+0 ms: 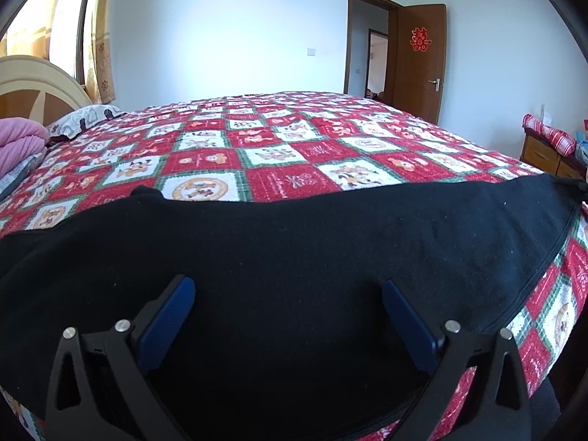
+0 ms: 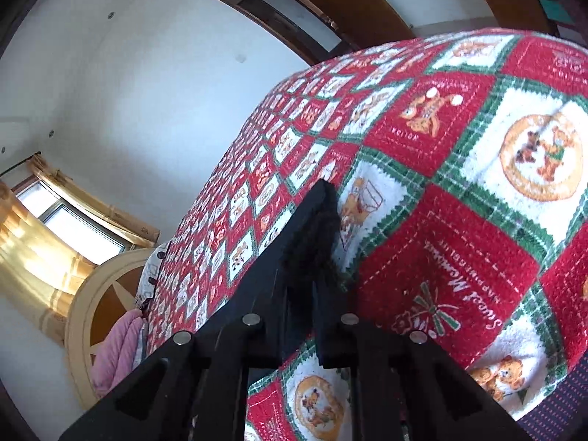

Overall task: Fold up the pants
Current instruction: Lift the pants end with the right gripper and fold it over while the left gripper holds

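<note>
The black pants (image 1: 294, 242) lie spread flat across the near edge of the bed on a red, white and green patchwork quilt (image 1: 257, 139). My left gripper (image 1: 288, 290) hovers just over them with its blue-padded fingers (image 1: 169, 316) wide apart and nothing between them. In the right wrist view my right gripper (image 2: 325, 198) is tilted and shut on a fold of the black pants fabric (image 2: 312, 242), held over the quilt (image 2: 459, 191). The rest of the pants is hidden there.
Pink bedding (image 1: 18, 143) and a patterned pillow (image 1: 84, 117) lie by the headboard (image 1: 36, 84) at the left. A wooden cabinet (image 1: 544, 154) with a checked cloth stands at the right. An open brown door (image 1: 419, 62) is behind the bed.
</note>
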Available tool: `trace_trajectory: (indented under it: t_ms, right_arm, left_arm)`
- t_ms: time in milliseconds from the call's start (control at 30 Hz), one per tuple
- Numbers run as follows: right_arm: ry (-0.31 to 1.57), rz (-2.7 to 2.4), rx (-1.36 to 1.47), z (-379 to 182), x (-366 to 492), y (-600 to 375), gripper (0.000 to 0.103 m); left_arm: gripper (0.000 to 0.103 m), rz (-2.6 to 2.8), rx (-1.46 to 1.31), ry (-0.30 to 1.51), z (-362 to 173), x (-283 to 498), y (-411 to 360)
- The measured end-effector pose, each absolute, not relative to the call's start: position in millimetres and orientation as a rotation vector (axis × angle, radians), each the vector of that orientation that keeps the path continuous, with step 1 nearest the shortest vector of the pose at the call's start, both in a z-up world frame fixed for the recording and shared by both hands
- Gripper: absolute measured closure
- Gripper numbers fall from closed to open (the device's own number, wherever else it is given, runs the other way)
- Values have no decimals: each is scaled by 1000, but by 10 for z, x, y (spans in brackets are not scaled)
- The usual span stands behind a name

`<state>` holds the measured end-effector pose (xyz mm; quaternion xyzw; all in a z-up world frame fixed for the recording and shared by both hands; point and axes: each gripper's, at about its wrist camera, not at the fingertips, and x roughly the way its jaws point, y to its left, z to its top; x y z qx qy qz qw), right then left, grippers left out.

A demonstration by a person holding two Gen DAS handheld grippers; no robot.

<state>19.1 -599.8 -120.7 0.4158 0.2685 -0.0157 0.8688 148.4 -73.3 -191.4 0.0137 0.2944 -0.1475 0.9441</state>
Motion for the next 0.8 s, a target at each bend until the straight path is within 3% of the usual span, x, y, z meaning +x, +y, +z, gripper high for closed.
trace_trajectory:
  t_ms: [400,800]
  right_arm:
    - [502,52,491,-793,286,-5123,92]
    - [505,129,398,-706,329,-4664,92]
  left_arm:
    - [0,-326,-7,579,-1907,1463,-678]
    - [0,-327,-13,566,-1909,1446,-669]
